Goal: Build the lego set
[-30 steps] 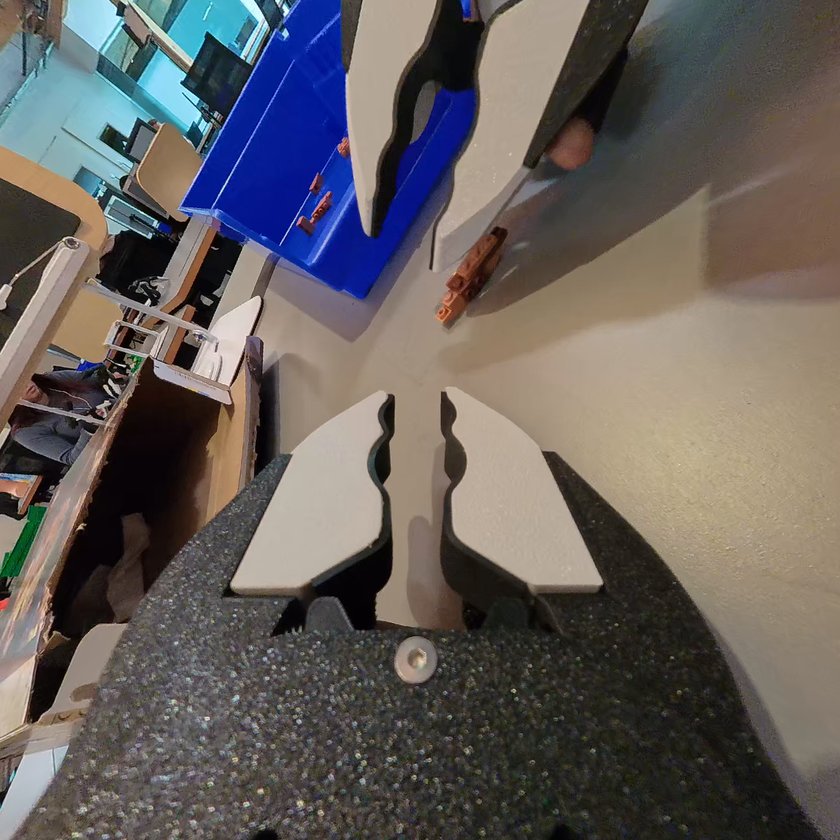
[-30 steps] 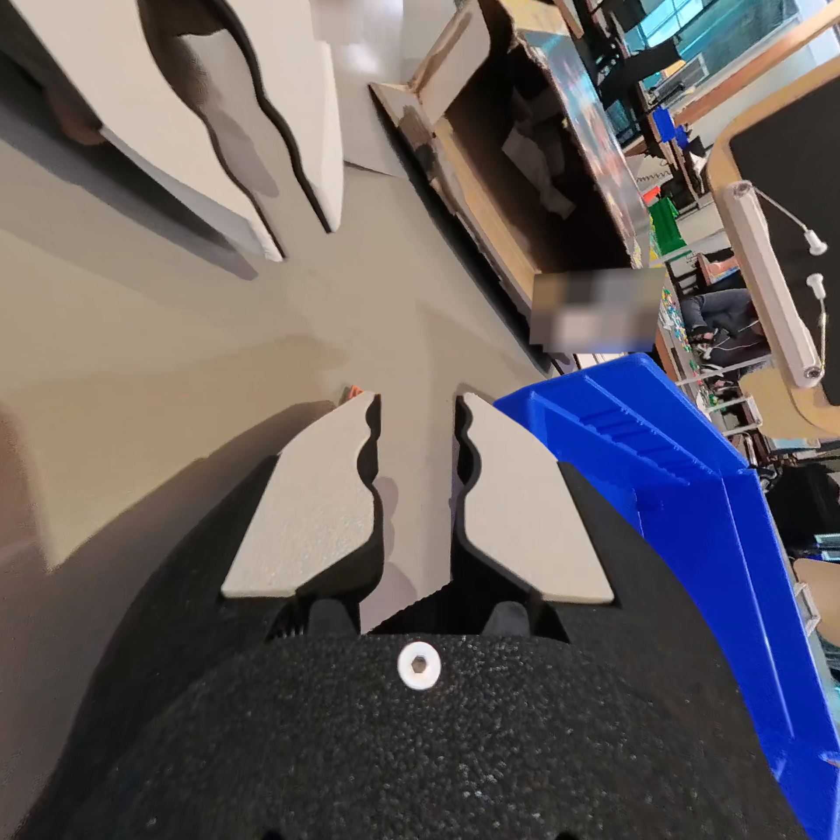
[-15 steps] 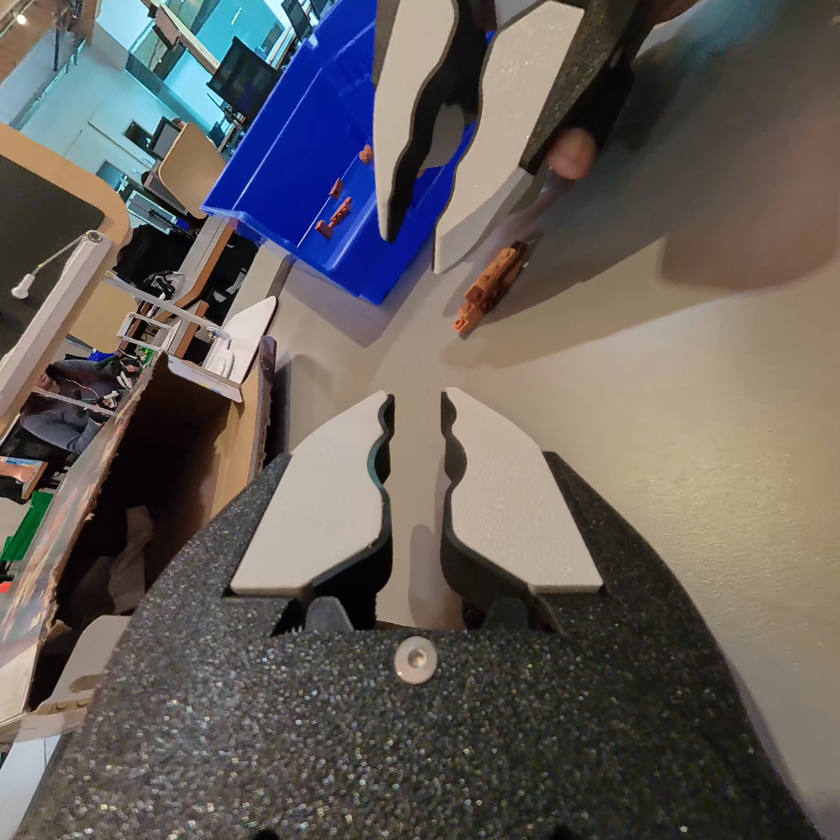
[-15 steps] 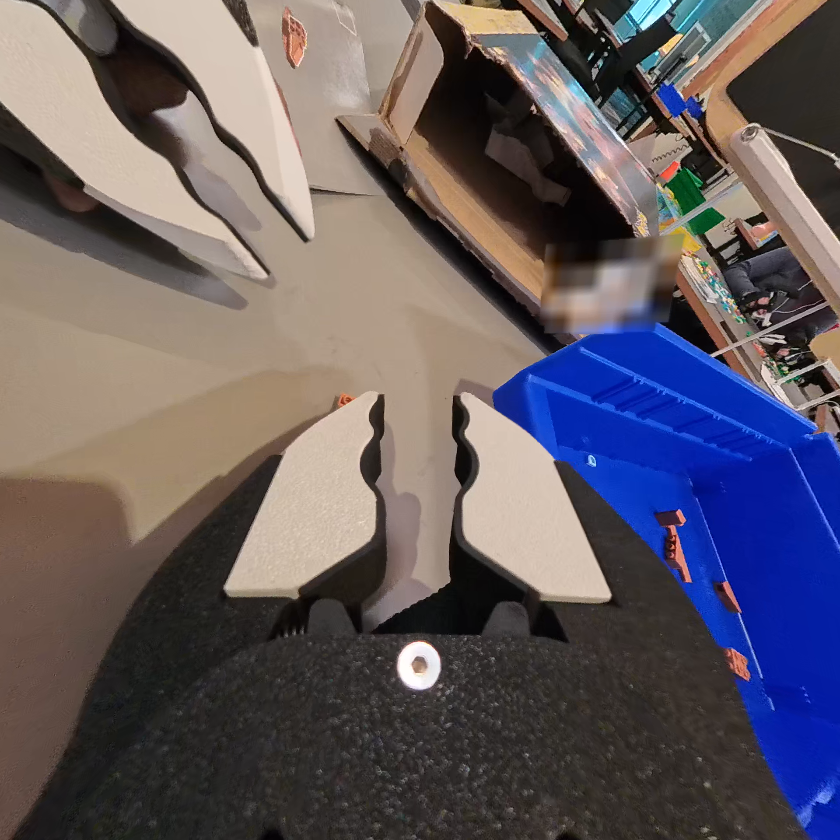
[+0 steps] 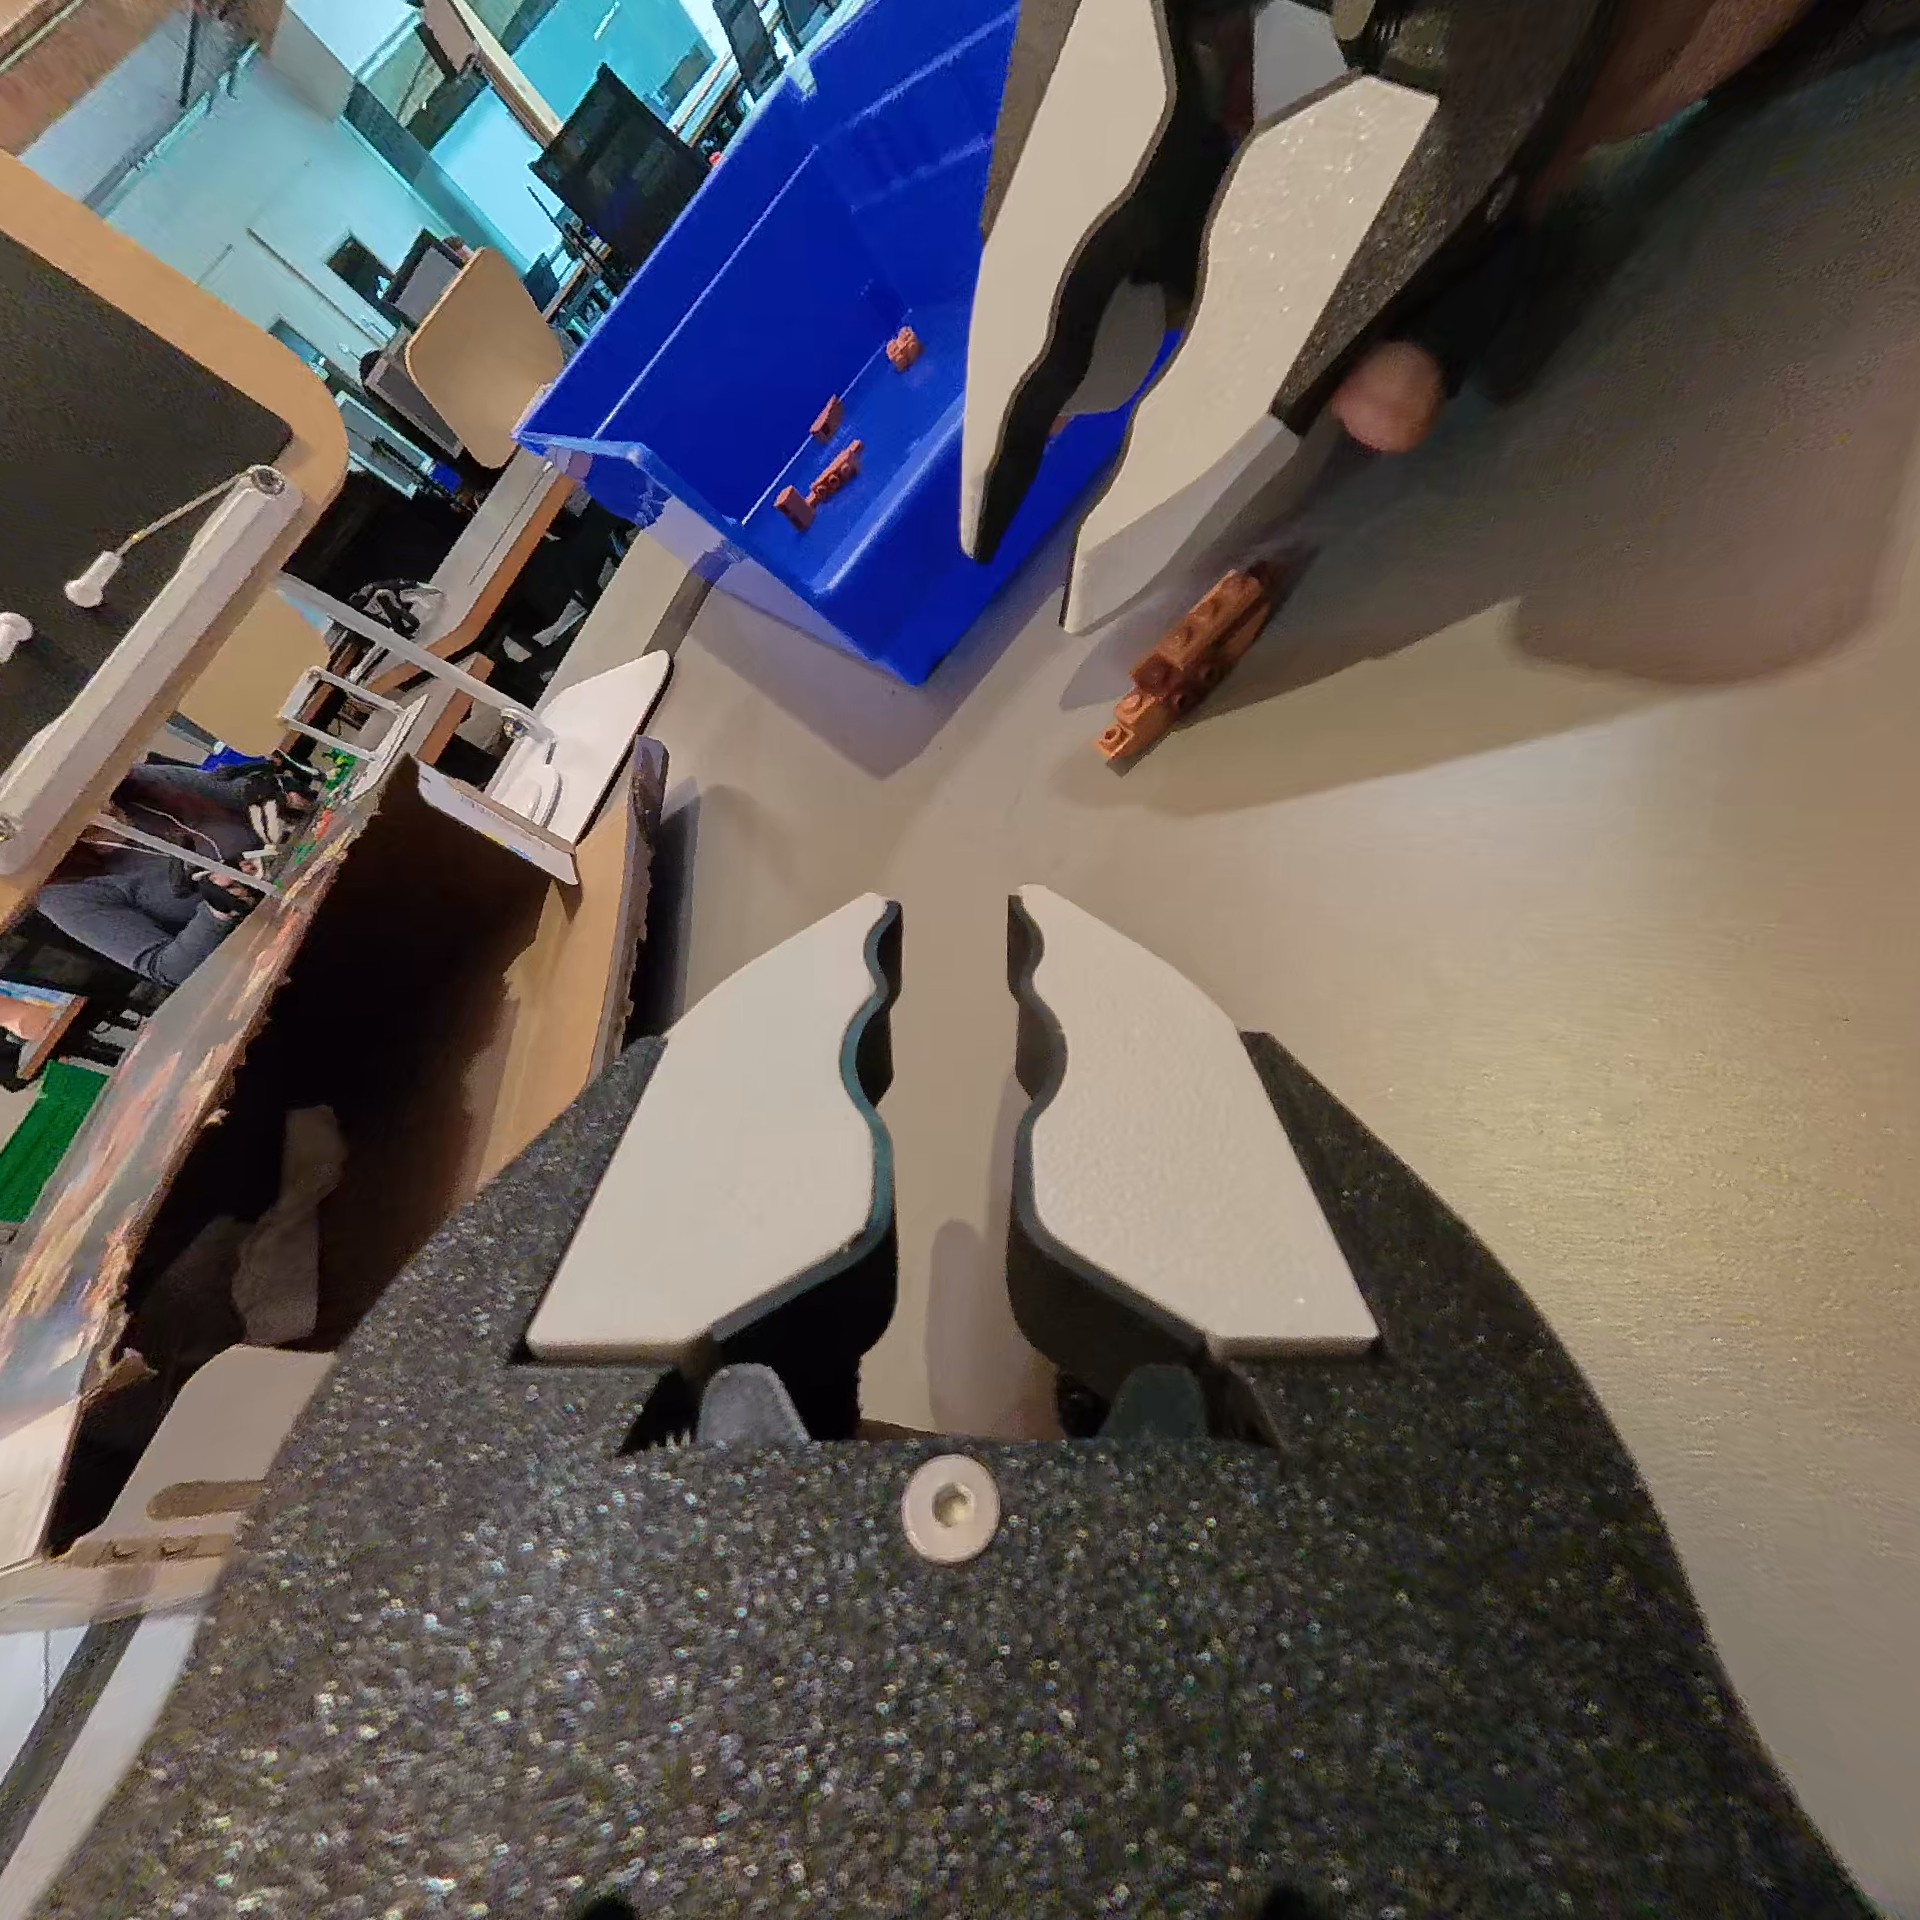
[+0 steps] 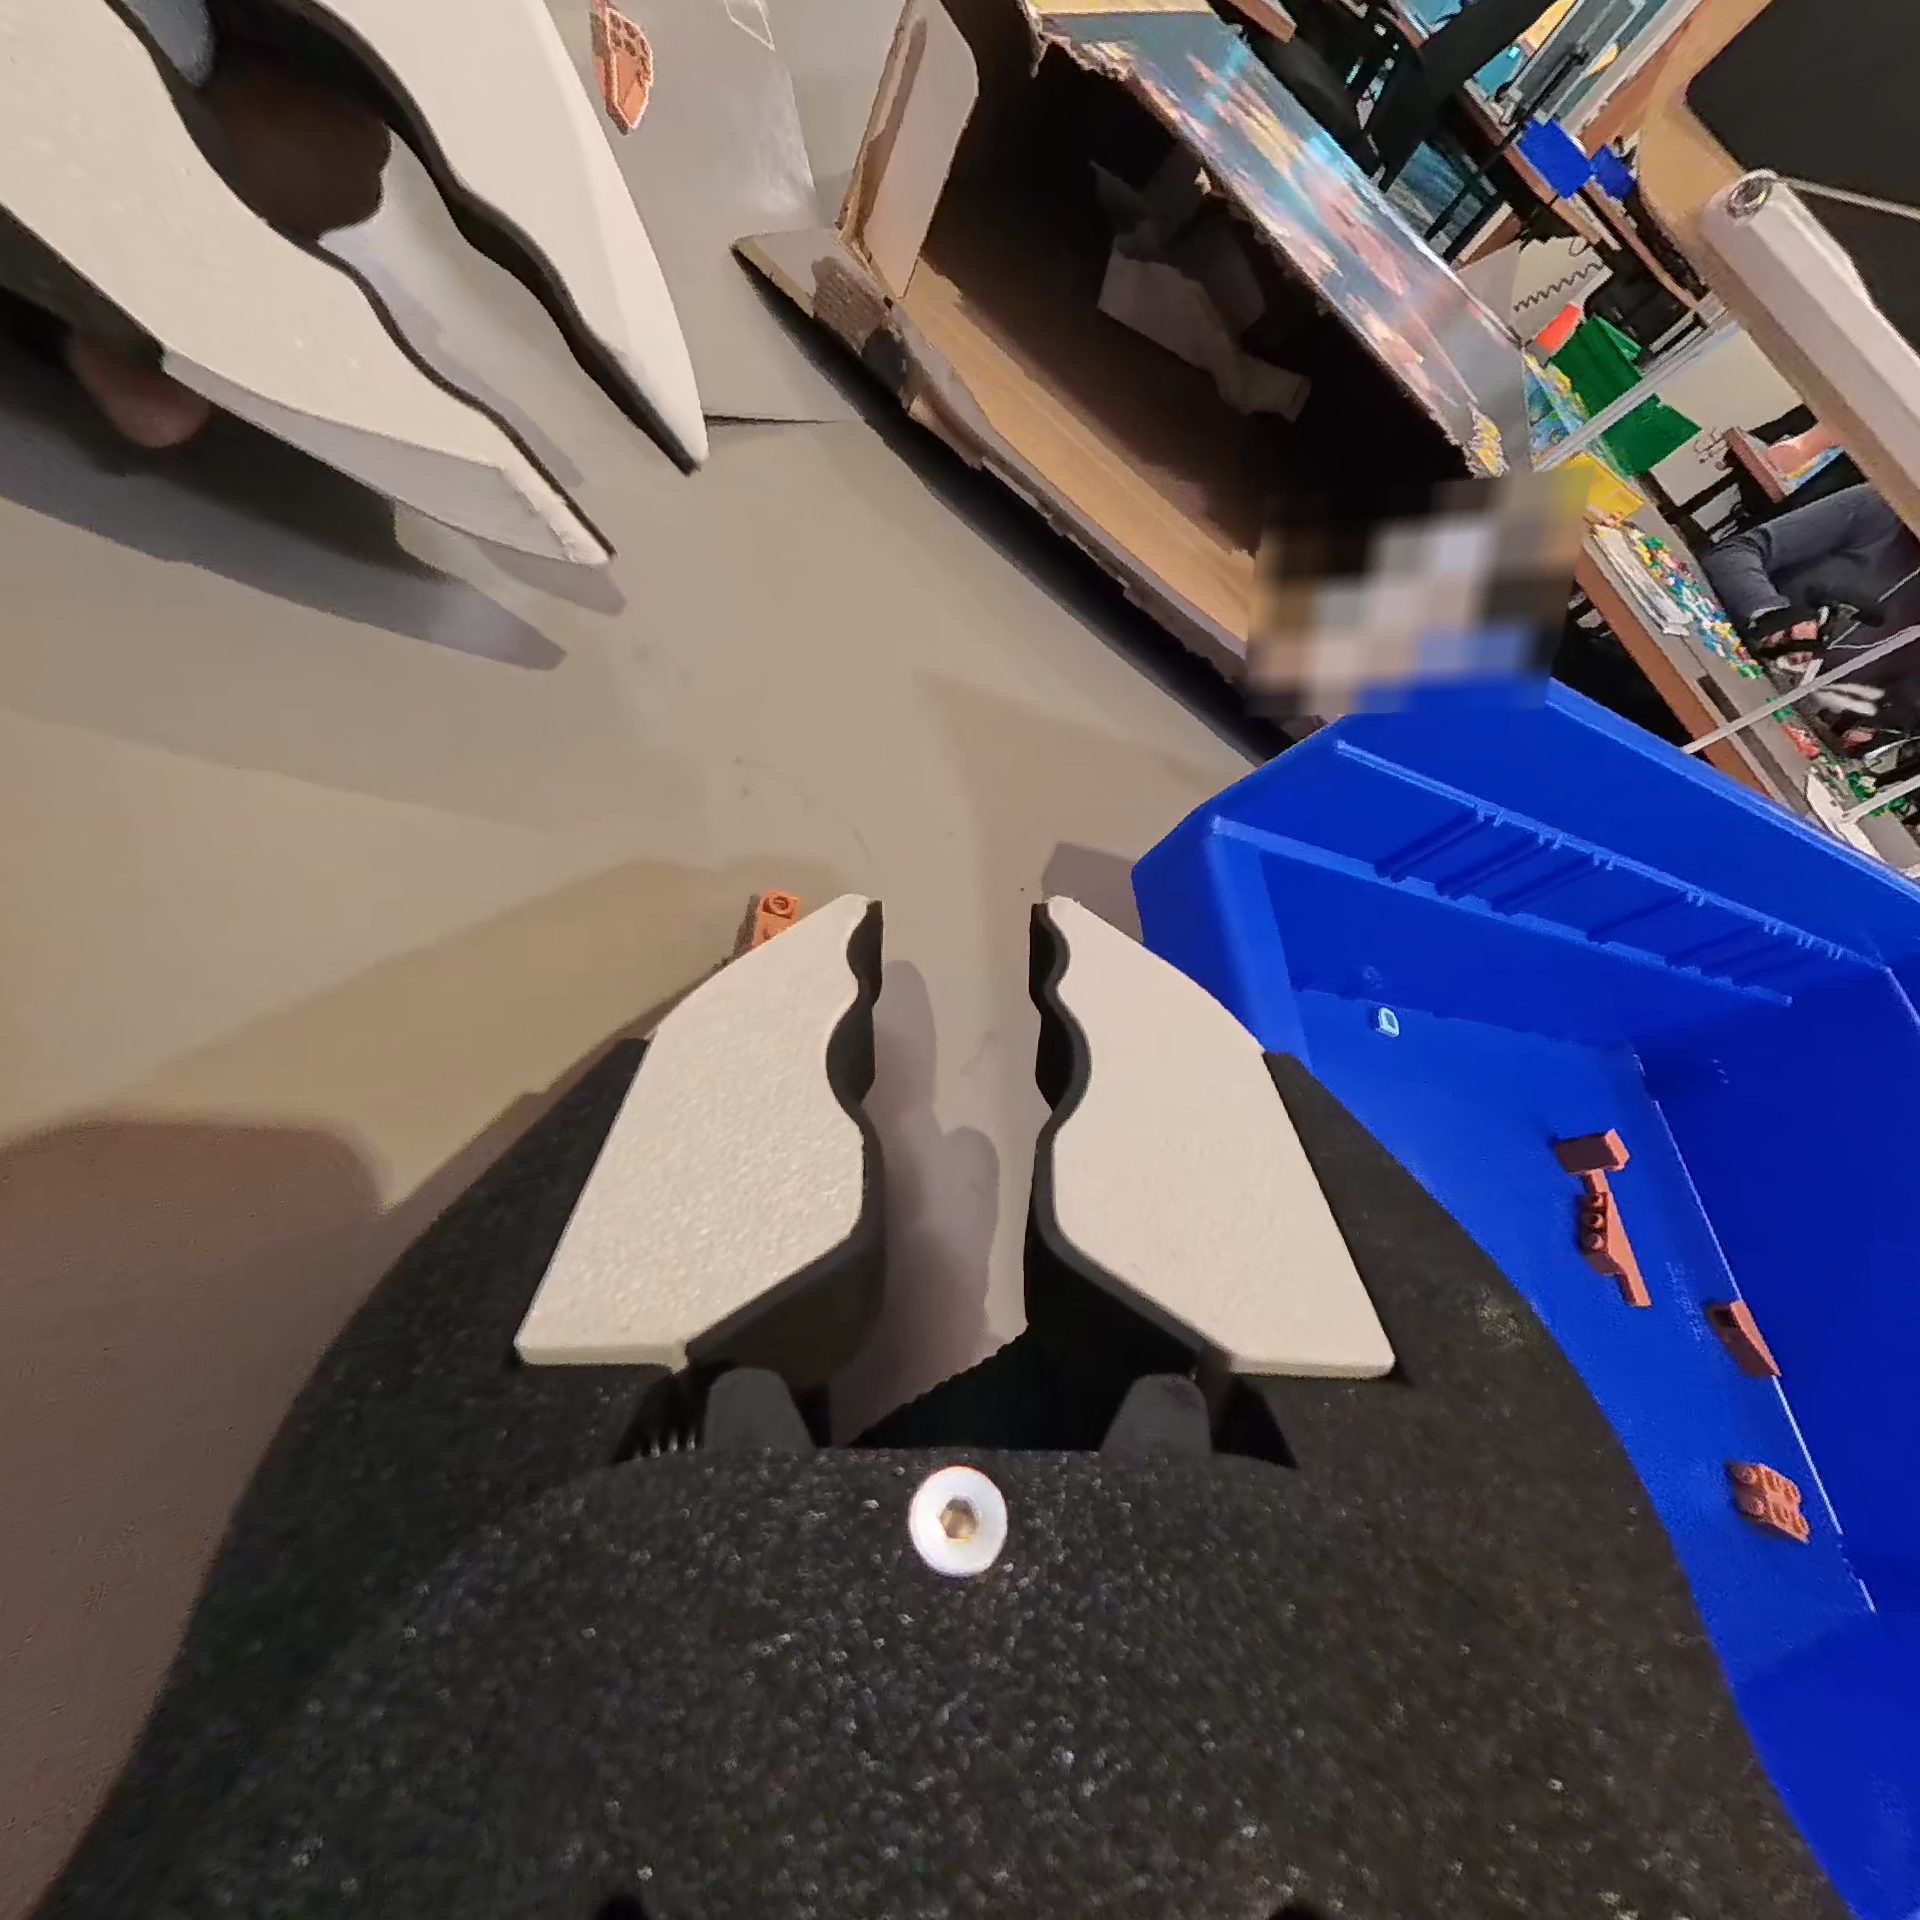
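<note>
The left claw (image 5: 951, 914) hangs over the bare grey desk (image 5: 1455, 1039) with its jaws apart and only desk surface showing between them. The right claw (image 6: 954, 914) is likewise parted and grips nothing; it sits low over the desk, just beside the near corner of the blue bin (image 6: 1558, 935).

A brown brick assembly (image 5: 1184, 665) lies flat on the desk ahead of the left claw. It is a slim strip of small studded bricks, its long axis running on a diagonal in the left wrist view, from its near, lighter end at lower left to its far end at upper right, where it passes under the tip of the right claw. In the right wrist view only its orange-brown end (image 6: 774, 909) peeks out just beside that claw's left finger (image 6: 727, 1122); whether finger and brick touch cannot be told.

Inside the blue bin several small brown bricks (image 6: 1605, 1236) lie scattered on the floor of the tray. An open cardboard box (image 5: 395, 1039) stands on the desk to the left of the left claw, with crumpled paper inside.
</note>
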The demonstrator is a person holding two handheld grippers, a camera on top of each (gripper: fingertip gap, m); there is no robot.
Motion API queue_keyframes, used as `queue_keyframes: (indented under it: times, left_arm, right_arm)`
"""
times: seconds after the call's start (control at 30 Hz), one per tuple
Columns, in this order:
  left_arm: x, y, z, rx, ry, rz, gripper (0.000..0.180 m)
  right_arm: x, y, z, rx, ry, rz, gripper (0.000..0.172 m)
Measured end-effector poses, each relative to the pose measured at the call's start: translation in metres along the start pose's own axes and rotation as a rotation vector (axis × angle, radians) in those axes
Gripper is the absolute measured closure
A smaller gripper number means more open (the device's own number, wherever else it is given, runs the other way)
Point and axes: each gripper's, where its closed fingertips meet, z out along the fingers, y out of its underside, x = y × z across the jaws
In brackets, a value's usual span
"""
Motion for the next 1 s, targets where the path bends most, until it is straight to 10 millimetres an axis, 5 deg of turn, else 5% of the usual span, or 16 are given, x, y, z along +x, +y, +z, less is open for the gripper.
queue_keyframes:
  times: [1.0]
  left_arm:
    - [-0.015,-0.001,-0.009,0.045,-0.05,-0.105,0.162]
  right_arm:
    - [0.004,-0.002,-0.005,0.036,0.018,0.034,0.145]
